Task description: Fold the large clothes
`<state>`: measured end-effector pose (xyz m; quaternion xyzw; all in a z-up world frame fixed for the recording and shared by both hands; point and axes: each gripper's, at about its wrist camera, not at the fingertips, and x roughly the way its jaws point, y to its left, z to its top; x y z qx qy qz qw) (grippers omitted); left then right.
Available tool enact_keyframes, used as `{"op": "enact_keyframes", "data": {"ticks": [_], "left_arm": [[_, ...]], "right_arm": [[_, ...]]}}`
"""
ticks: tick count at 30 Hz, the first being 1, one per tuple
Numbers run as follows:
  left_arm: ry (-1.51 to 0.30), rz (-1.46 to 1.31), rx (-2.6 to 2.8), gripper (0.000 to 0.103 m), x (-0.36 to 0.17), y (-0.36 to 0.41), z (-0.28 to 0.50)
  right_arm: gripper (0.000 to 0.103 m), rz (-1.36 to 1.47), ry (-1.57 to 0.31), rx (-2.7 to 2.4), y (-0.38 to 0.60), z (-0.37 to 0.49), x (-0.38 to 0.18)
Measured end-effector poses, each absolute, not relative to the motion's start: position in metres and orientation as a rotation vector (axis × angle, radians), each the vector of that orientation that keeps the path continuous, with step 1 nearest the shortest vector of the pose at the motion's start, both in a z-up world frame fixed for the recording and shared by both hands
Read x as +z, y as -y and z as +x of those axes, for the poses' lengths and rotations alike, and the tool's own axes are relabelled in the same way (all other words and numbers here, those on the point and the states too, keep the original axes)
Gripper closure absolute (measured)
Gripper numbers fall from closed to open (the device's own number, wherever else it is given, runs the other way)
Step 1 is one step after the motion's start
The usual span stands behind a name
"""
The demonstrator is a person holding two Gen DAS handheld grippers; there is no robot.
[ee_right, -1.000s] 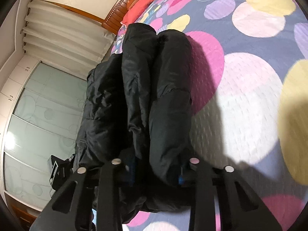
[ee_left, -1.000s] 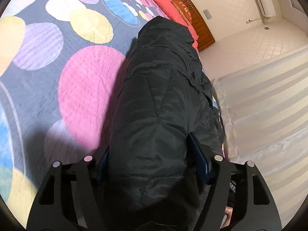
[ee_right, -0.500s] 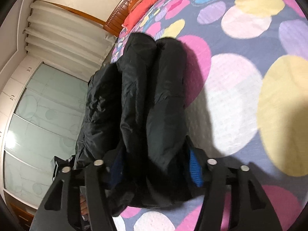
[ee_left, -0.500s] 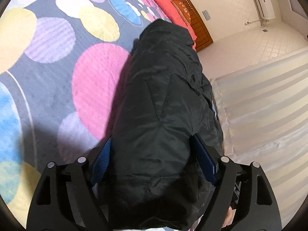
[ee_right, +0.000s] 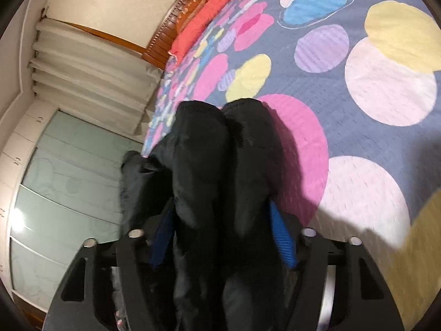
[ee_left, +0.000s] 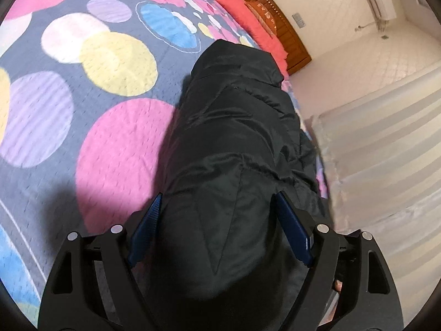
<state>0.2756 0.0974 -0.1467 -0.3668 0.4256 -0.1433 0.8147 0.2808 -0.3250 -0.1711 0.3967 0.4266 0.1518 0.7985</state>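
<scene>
- Left claw (ee_left: 219, 229) is spread wide, its blue pads (ee_left: 293, 235) against both sides of a folded black padded jacket (ee_left: 237, 127).
- Right claw (ee_right: 222, 227) is closing, with the jacket's (ee_right: 220, 165) two rolled folds between its pads.
- The jacket lies along the edge of the bed's spotted cover (ee_left: 110, 104).

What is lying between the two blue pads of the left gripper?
In the left wrist view, a thick fold of the black padded jacket fills the whole gap between the left gripper's blue pads.

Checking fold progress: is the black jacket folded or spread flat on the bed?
Folded. The black jacket is bunched into thick side-by-side rolls, not spread on the bed.
</scene>
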Motion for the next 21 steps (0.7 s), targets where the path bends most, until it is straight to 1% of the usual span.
{"op": "enact_keyframes", "data": {"ticks": [2, 5, 7, 16, 21], "left_arm": [[-0.908, -0.753, -0.286, 0.022, -0.147, -0.090, 0.279], [-0.908, -0.716, -0.272, 0.022, -0.148, -0.082, 0.286], [-0.909, -0.708, -0.269, 0.022, -0.149, -0.079, 0.291], [-0.916, -0.701, -0.263, 0.020, -0.152, -0.077, 0.295], [-0.919, -0.674, -0.246, 0.018, -0.147, -0.077, 0.293]], "right_arm": [[0.060, 0.855, -0.922, 0.299, 0.324, 0.284, -0.178], [0.065, 0.878, -0.907, 0.287, 0.327, 0.287, -0.186], [0.066, 0.882, -0.898, 0.278, 0.328, 0.290, -0.189], [0.066, 0.869, -0.890, 0.262, 0.328, 0.298, -0.193], [0.058, 0.894, -0.881, 0.264, 0.332, 0.289, -0.192]]}}
